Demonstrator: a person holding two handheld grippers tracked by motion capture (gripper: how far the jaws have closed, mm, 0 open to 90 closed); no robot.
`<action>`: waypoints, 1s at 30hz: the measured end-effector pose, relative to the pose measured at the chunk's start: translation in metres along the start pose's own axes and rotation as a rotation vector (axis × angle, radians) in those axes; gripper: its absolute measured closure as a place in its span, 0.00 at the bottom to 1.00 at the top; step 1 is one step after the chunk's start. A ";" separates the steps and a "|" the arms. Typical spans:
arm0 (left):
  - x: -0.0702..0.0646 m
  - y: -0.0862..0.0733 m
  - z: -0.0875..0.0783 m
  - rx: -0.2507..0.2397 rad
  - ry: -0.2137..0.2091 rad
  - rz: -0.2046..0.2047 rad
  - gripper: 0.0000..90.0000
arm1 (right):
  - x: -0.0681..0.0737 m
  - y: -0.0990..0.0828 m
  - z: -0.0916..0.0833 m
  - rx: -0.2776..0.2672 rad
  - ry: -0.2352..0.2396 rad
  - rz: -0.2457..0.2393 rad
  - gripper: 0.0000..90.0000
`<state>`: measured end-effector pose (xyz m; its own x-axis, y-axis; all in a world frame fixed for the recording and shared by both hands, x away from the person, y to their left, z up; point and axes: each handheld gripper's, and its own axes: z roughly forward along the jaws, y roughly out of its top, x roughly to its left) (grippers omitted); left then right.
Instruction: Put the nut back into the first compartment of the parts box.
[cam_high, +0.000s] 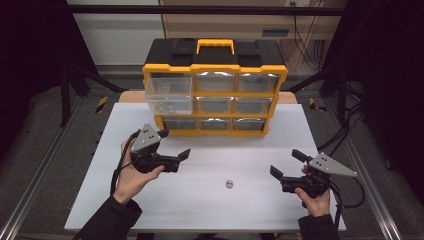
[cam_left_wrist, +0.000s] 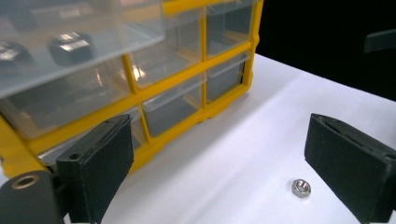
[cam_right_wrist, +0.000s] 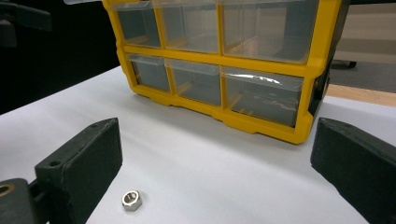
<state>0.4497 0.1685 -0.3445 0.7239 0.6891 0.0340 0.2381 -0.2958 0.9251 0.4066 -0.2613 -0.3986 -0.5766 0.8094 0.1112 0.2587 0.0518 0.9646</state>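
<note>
Steel hex nut (cam_high: 229, 184) lies flat on white tabletop (cam_high: 210, 200), in front of yellow drawer organizer (cam_high: 215, 92), approx midway btwn left gripper (cam_high: 176, 145) & right gripper (cam_high: 286, 163); both jaws wide, empty

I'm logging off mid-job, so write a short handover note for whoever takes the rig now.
Left gripper: open, empty, near the yellow-and-black drawer organiser.
Right gripper: open, empty, at the table's right.
Small silver hex nut: lying loose on the white table between the grippers.
Done: the clear top-left drawer is pulled out, with nuts inside.
Left: probably pick up the nut and drop it in that drawer.
</note>
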 end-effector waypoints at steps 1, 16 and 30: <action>-0.001 -0.002 0.002 0.006 -0.005 -0.001 0.09 | 0.000 0.000 0.000 0.000 -0.001 0.001 0.03; -0.024 -0.023 0.035 0.069 -0.076 -0.004 0.09 | 0.000 0.000 0.000 0.002 0.001 -0.002 0.03; -0.046 -0.038 0.067 0.144 -0.130 0.022 0.09 | 0.001 0.000 0.000 -0.003 0.001 0.001 0.03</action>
<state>0.4513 0.1036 -0.4066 0.8053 0.5929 -0.0046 0.3052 -0.4078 0.8606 0.4064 -0.2606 -0.3986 -0.5774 0.8087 0.1122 0.2570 0.0495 0.9652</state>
